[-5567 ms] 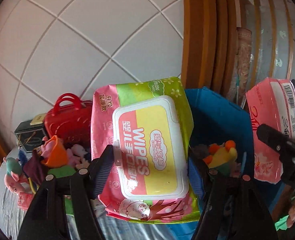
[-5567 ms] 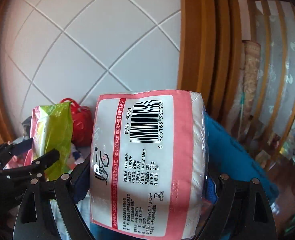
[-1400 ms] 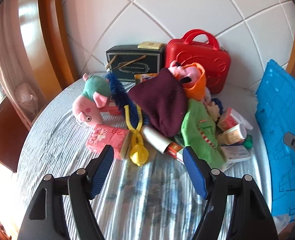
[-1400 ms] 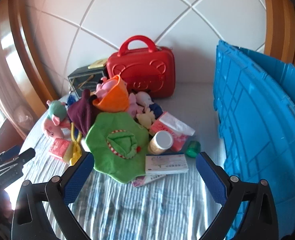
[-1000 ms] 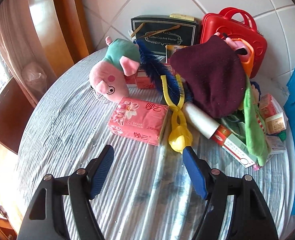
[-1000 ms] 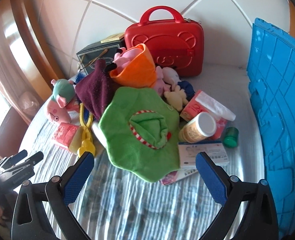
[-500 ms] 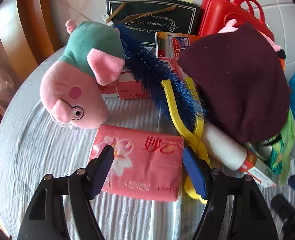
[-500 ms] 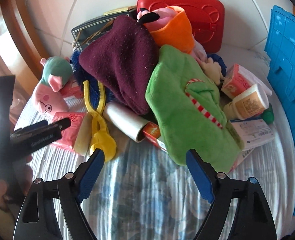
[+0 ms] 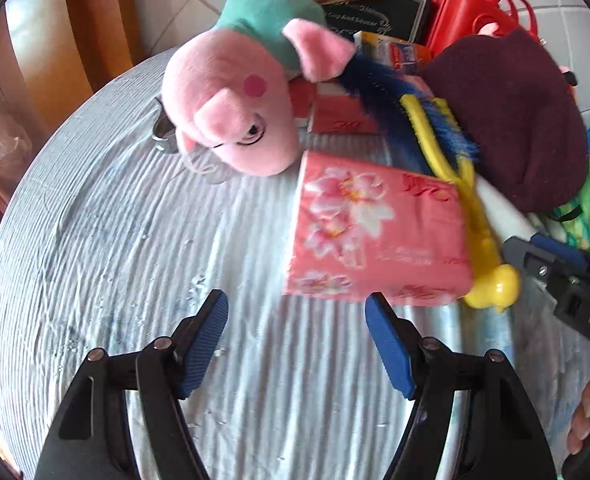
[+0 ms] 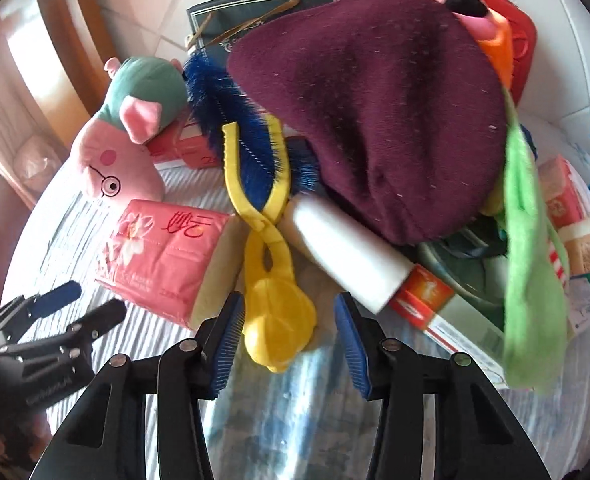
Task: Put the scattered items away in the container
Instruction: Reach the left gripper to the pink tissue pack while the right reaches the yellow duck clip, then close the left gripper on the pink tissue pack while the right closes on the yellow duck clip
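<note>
Right wrist view, right gripper jaws just narrowing around yellow brush handle, pads seemingly not yet pressing, left gripper spread wide before pink tissue pack, nothing held.

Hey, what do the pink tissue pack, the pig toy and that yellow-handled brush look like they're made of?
Pink tissue pack: thin glossy plastic wrap, going by its sheen and creases; the contents look soft.
Pig toy: plush fabric, matte and fuzzy, probably stuffed.
Brush: smooth moulded plastic handle with a slight shine; the blue bristles look synthetic, though that is uncertain.
</note>
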`<state>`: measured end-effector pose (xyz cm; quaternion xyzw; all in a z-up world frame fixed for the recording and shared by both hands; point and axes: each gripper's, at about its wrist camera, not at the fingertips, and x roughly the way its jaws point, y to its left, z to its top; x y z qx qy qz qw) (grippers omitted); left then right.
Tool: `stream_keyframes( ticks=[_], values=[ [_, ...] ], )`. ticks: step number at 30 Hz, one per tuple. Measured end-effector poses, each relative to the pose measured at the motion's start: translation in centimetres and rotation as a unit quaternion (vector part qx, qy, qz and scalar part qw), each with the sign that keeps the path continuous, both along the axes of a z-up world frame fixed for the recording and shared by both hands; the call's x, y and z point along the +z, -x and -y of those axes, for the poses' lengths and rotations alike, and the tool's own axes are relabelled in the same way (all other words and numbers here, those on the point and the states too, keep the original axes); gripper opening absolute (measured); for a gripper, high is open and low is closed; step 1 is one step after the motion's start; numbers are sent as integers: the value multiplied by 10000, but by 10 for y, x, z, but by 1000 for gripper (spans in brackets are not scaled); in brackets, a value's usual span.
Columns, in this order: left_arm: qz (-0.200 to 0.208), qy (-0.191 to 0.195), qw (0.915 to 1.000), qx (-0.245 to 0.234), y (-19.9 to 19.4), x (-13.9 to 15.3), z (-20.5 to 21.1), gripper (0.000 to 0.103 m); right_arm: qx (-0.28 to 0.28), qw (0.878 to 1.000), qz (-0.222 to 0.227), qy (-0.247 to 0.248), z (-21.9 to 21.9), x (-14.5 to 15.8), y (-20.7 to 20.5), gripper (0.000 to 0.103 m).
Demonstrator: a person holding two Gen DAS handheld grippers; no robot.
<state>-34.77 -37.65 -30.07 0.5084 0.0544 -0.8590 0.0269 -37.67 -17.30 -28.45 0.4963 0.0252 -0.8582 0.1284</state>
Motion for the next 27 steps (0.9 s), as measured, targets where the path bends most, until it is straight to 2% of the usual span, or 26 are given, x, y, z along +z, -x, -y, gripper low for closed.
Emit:
stream_keyframes(
  ticks=[3,6,8,9,11,15,18,20,21,23,25,26,27],
  values=[
    [81,102,9993,343,13,-11,21,71,199,9995,-10,-257,25,-9,6,46],
    [24,376,9970,676,27,-12,39,71,446,9983,83,-353,49,-20,3,46],
    [2,443,9956,829,33,-7,50,71,848,9963,130,-5,67,-16,-5,46],
    [-30,409,9953,879,33,-2,54,71,1138,9922,339,379,76,-16,-9,46],
    [-80,235,9952,946,29,10,56,71,1366,9883,408,534,90,-13,-17,44],
    [-94,-401,9962,764,25,35,37,71,892,9930,243,741,59,7,-21,46],
    [120,-542,9958,731,40,38,5,71,403,9979,47,514,25,17,-19,63],
    [454,-569,9931,917,61,27,-13,71,184,9989,76,424,8,17,-15,76],
    [657,-594,9913,973,67,18,-20,71,102,9992,108,363,2,16,-13,79],
    [691,-103,9913,1116,74,10,-31,86,12,9994,144,316,-8,12,-11,94],
    [733,47,9912,1101,77,3,-38,96,-17,9992,194,345,-13,7,-11,95],
    [794,-21,9904,1135,80,-2,-37,102,-20,9992,226,339,-15,3,-11,96],
    [857,-151,9895,1151,82,-8,-35,103,-20,9992,259,306,-14,-1,-9,96]
  ],
)
